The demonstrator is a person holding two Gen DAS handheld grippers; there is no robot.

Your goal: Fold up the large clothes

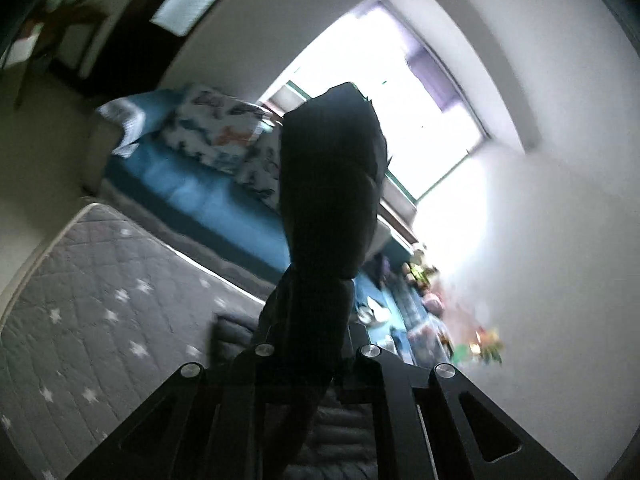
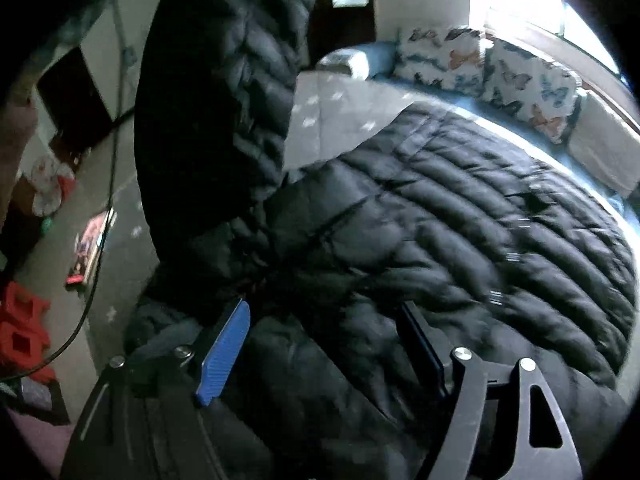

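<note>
Butterfly pillows (image 2: 480,64), starred mattress (image 1: 100,280)

Glare from the window (image 1: 400,112) blows out the far wall; the near foreground sits dim, blurred, edges fisheye-bent.

A: Light? Window (image 1: 420,120) blown out white, set deep in a pale wall (image 1: 540,260); purple strip at its top edge.

B: Noted. Furniture: blue sofa (image 1: 192,196) under the sill, two butterfly-print cushions (image 2: 444,58) along its back. Grey quilted mattress (image 1: 100,288) with white stars runs alongside it.

A: Far side of room?

B: Dark door frame (image 1: 132,40) with a bright glass panel. Floor (image 2: 120,248) pale; red blocks (image 2: 22,328), a book and a black cable lying there. Blurred clutter near the sofa's window end.
</note>
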